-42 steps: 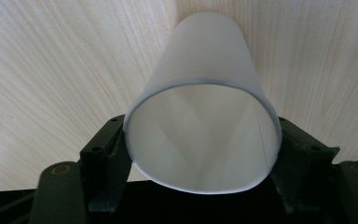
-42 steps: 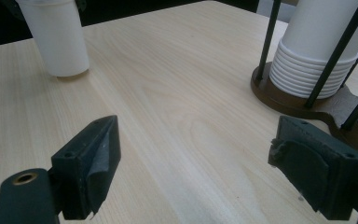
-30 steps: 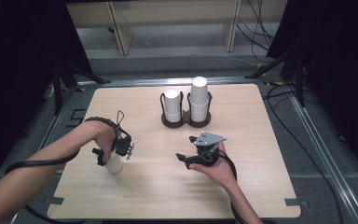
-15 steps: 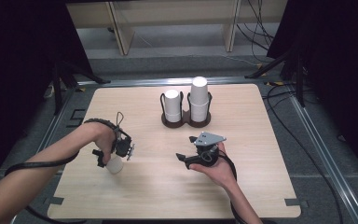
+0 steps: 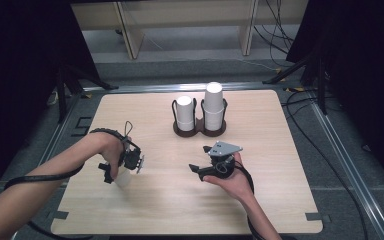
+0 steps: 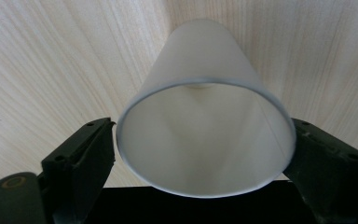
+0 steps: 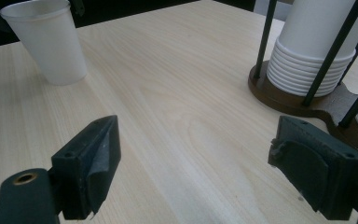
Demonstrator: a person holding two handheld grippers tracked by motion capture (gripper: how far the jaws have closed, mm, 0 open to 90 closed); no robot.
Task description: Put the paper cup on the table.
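1. Left tool [image 5: 122, 167] jaws sit on either side of a translucent white plastic cup [image 6: 205, 116], touching its rim; cup stands upright on the pale wooden worktop [image 5: 280, 200], front-left.
2. Right tool [image 7: 196, 163] jaws wide apart, empty, low over the worktop.
3. Dark brown two-slot cup holder [image 5: 200, 131] with stacked white cups sits centre-back.

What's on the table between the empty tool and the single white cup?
Nothing. In the high view, bare wooden table lies between the right tool and the cup.
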